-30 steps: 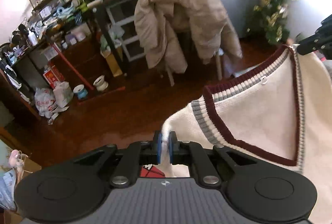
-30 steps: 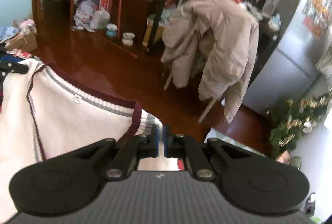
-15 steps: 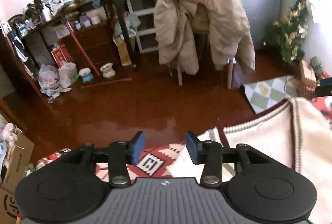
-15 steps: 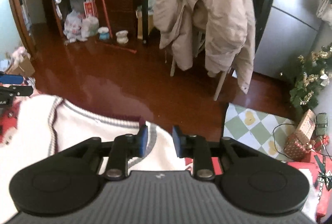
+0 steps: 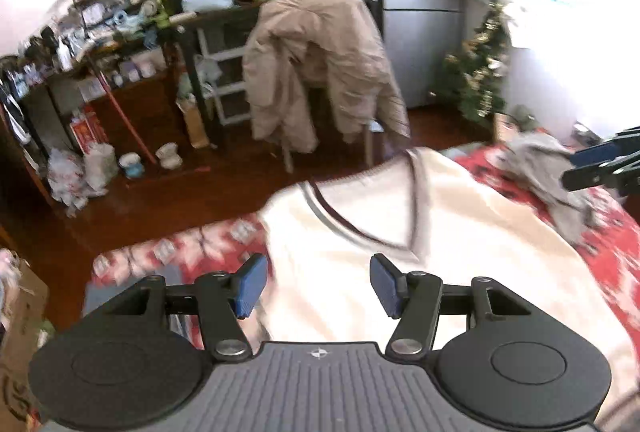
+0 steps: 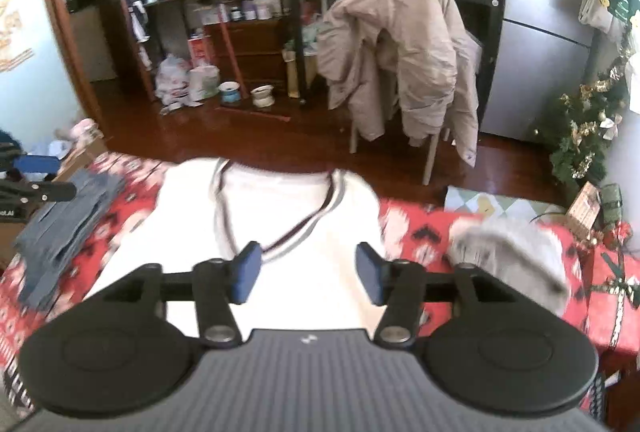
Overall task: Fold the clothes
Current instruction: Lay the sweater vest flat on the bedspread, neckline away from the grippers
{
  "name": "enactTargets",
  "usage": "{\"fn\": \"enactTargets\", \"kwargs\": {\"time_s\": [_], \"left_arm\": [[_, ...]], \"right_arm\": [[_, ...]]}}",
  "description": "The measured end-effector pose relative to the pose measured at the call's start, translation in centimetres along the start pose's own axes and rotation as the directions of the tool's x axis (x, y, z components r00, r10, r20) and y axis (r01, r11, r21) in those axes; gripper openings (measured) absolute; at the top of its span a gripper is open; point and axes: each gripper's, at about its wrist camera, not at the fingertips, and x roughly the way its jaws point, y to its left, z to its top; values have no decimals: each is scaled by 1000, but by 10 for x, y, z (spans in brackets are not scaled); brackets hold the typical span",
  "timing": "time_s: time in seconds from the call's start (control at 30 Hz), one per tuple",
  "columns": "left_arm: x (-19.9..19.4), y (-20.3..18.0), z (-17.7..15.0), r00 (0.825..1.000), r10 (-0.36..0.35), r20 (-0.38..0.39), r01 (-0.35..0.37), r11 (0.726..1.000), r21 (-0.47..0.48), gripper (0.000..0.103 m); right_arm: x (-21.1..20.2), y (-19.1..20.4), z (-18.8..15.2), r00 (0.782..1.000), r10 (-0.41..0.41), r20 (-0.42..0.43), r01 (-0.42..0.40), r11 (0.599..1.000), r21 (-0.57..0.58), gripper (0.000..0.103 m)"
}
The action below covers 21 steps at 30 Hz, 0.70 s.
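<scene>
Across the middle of both wrist views, a cream V-neck sweater (image 5: 400, 260) lies spread flat on a red patterned cover (image 6: 420, 228), its collar toward the far edge. At the lower centre of the left view, the left tool (image 5: 318, 286) has its jaws opening, spread above the sweater with nothing pinched. The right tool (image 6: 308, 268) likewise is opening over the sweater, gripping nothing. A grey garment (image 6: 508, 252) lies crumpled at right, folded blue cloth (image 6: 68, 216) at left.

Cream sweater (image 5: 460, 232), maroon-grey trim; red patterned cover (image 6: 420, 228); blue jeans (image 6: 68, 216)
</scene>
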Motion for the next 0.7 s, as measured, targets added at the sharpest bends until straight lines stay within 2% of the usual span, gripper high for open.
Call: {"fn": "enactTargets", "kwargs": {"time_s": [0.1, 0.2, 0.3, 0.4, 0.53, 0.6, 0.7], "left_arm": [[-16, -14, -38, 1000, 0, -26, -1, 999, -37, 56], [-28, -29, -76, 998, 16, -59, -19, 998, -52, 56], [-40, -36, -110, 998, 20, -62, -28, 993, -118, 55], [-49, -42, -141, 997, 1, -76, -15, 983, -182, 55], [-58, -41, -172, 996, 11, -89, -33, 967, -253, 54], [-60, -39, -185, 995, 12, -103, -41, 958, -282, 44], [-63, -36, -202, 993, 7, -120, -44, 949, -311, 36]], "right_arm": [[-38, 24, -49, 1000, -9, -6, 8, 999, -35, 59], [-59, 51, -97, 999, -49, 3, 49, 994, -93, 59], [-76, 75, -145, 998, -56, 23, 59, 991, -120, 59], [-91, 90, -188, 998, -62, 24, 64, 995, -72, 59], [-111, 97, -236, 994, -94, 47, 92, 995, 29, 59], [-117, 95, -252, 988, -141, 65, 139, 990, 41, 59], [-128, 96, -274, 974, -206, 89, 204, 978, 33, 59]]}}
